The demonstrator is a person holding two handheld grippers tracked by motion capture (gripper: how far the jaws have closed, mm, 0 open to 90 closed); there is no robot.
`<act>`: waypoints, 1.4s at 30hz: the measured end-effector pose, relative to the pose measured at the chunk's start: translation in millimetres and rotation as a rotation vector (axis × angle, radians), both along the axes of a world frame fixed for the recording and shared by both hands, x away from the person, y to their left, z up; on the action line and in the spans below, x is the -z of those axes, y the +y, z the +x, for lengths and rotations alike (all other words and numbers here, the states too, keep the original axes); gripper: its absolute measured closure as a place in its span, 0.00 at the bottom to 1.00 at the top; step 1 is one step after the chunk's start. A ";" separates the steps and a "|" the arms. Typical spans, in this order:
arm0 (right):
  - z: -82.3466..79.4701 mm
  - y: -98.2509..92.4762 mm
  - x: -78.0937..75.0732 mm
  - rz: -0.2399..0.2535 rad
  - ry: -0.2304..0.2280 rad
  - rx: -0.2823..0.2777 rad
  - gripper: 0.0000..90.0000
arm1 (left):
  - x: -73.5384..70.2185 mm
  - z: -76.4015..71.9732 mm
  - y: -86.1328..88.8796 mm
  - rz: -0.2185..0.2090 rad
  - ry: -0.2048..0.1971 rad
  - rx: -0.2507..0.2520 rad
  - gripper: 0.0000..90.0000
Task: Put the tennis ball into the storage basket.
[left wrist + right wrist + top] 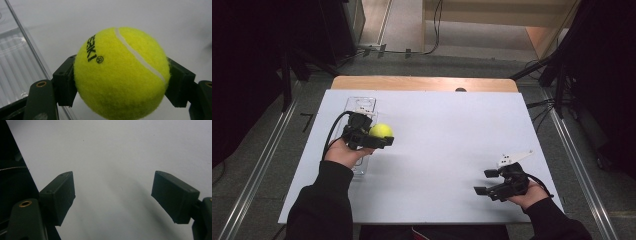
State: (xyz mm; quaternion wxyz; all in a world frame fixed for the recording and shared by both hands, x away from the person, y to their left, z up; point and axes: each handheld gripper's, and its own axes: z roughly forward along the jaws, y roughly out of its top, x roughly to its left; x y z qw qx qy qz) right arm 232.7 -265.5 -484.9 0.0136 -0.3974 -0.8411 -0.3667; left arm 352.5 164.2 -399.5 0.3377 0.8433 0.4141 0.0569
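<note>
On a white table (pixel 447 150), the left gripper (pixel 374 136) clamps a yellow tennis ball (pixel 381 131) between its jaws just beside a clear tray (pixel 362 104), while the right gripper (pixel 486 182), well apart, hangs empty with jaws spread wide.

Dim, soft-focus pictures; bright table (pixel 452 130), dark surroundings.

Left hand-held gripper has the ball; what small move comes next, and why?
Probably carry the ball a little further from the clear tray toward open table: the left hand-held gripper is clamped on it just beside the tray, while the right one is open and idle.
</note>
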 end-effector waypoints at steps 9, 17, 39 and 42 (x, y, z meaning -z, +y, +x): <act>-0.1 0.0 0.0 0.000 0.000 0.000 0.19 | -2.3 1.8 10.5 -0.001 -0.008 -0.038 0.29; -0.1 -0.2 -0.2 0.000 -0.001 0.002 0.19 | -4.2 3.3 19.9 0.004 -0.010 -0.064 0.29; -0.1 -0.2 -0.2 0.000 -0.001 0.002 0.19 | -7.4 6.6 44.0 -0.007 -0.014 -0.144 0.29; -0.1 -0.2 -0.2 0.000 0.001 0.004 0.19 | -8.2 6.8 48.0 -0.010 -0.013 -0.157 0.29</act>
